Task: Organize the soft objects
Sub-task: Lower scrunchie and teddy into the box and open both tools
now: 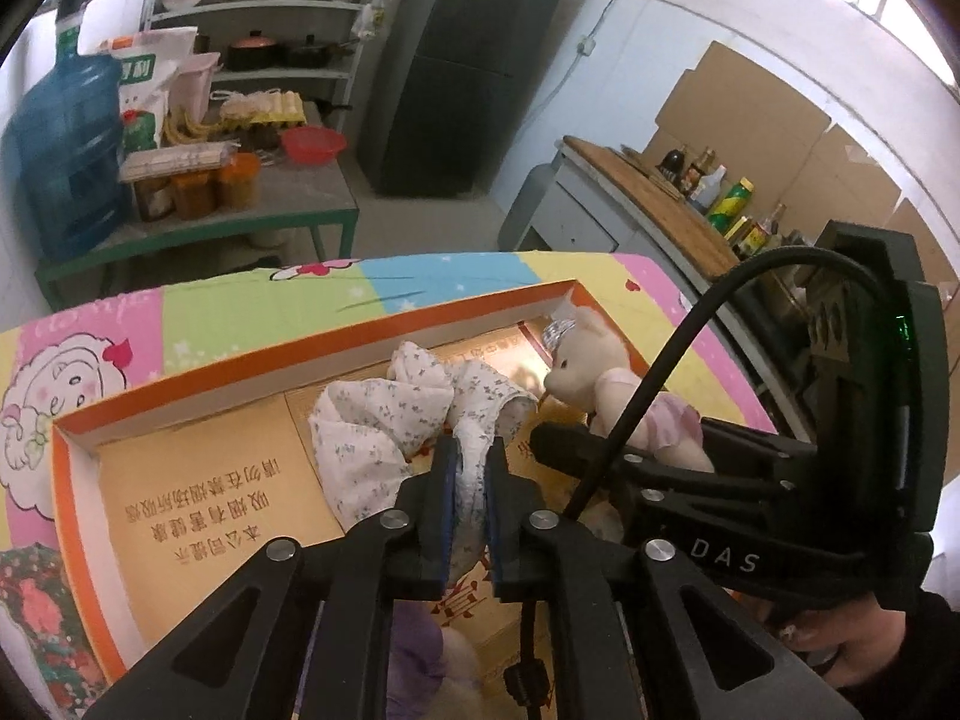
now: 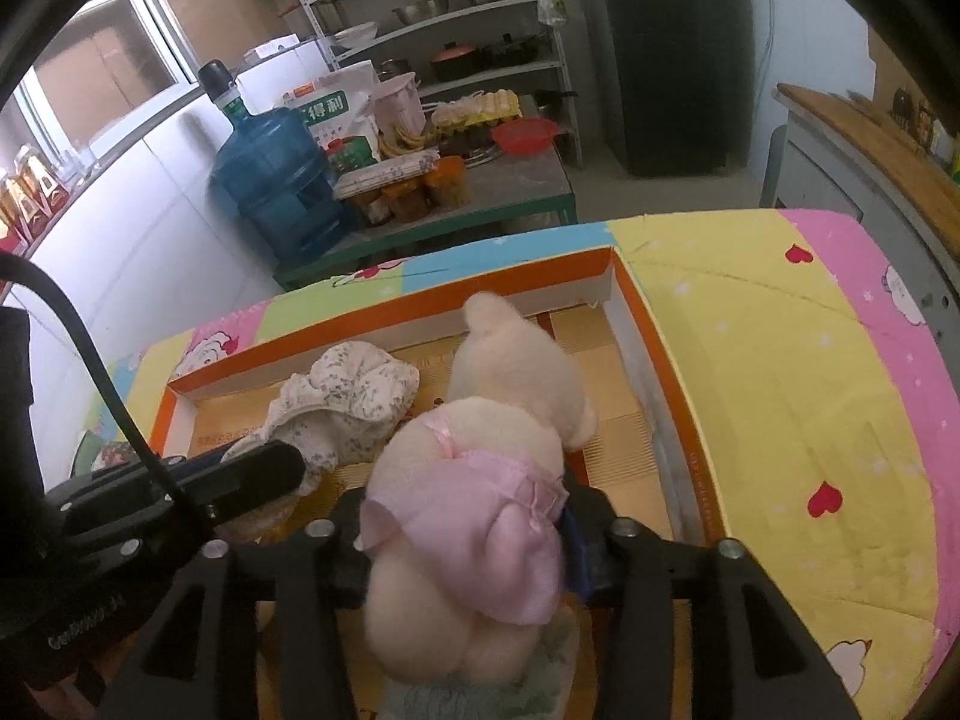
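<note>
A shallow orange-rimmed cardboard box [image 1: 312, 348] lies on a colourful cartoon sheet. My left gripper [image 1: 470, 462] is shut on a white floral cloth [image 1: 384, 420] that hangs bunched over the box floor. My right gripper [image 2: 465, 516] is shut on a cream teddy bear in a pink dress [image 2: 480, 480], held over the right part of the box [image 2: 654, 360]. The bear [image 1: 600, 372] also shows in the left wrist view, just right of the cloth. The cloth [image 2: 348, 396] shows left of the bear in the right wrist view. A purple soft item [image 1: 420, 648] lies under my left gripper.
The sheet [image 2: 810, 390] covers the surface around the box. Beyond it stand a low table with a blue water jug [image 2: 276, 180], jars and a red bowl, a metal shelf rack [image 2: 456, 18], a dark fridge [image 1: 468, 72] and a counter with bottles [image 1: 720, 204].
</note>
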A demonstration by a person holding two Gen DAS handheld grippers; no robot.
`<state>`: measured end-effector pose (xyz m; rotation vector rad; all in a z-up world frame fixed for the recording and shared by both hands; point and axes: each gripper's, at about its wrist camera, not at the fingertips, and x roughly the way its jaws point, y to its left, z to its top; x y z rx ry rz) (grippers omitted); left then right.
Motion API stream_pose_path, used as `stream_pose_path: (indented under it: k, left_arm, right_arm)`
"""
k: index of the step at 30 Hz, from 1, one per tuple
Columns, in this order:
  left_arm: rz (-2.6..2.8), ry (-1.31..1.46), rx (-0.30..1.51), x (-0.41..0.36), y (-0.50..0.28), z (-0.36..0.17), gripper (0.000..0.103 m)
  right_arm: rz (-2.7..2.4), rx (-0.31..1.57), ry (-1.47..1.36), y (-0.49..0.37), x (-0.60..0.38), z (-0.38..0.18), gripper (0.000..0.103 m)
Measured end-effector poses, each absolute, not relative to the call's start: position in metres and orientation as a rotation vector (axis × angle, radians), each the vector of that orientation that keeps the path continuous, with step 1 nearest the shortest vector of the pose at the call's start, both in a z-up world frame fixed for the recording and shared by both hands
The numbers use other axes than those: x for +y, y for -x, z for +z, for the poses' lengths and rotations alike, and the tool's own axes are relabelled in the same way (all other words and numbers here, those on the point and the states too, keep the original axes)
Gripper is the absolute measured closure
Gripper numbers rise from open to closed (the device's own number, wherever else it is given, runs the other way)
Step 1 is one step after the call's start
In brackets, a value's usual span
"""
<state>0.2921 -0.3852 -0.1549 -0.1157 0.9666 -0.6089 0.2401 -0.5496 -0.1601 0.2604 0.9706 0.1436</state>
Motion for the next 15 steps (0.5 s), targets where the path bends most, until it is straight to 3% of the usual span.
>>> stream_pose_path:
  k: [1,3,6,15]
  left_arm:
    - [-0.603,0.120,0.964,-0.384,-0.292,-0.155,0.085]
    - [-0.588,0.127,0.961,-0.380,-0.292,-0.156,0.061]
    - [-0.554,0.143,0.961,-0.371,-0.293,-0.155,0.045]
    - [-0.569,0.124,0.920,-0.368,-0.283,-0.141,0.040]
  right_arm:
    - [0.145,0.967,-0.267,-0.240,-0.550,-0.160,0.046]
    - [0.156,0.951,-0.283,-0.238,-0.551,-0.159,0.040]
    - [0.139,0.927,-0.273,-0.235,-0.552,-0.155,0.033]
    - [0.113,0.881,-0.264,-0.217,-0.554,-0.136,0.032]
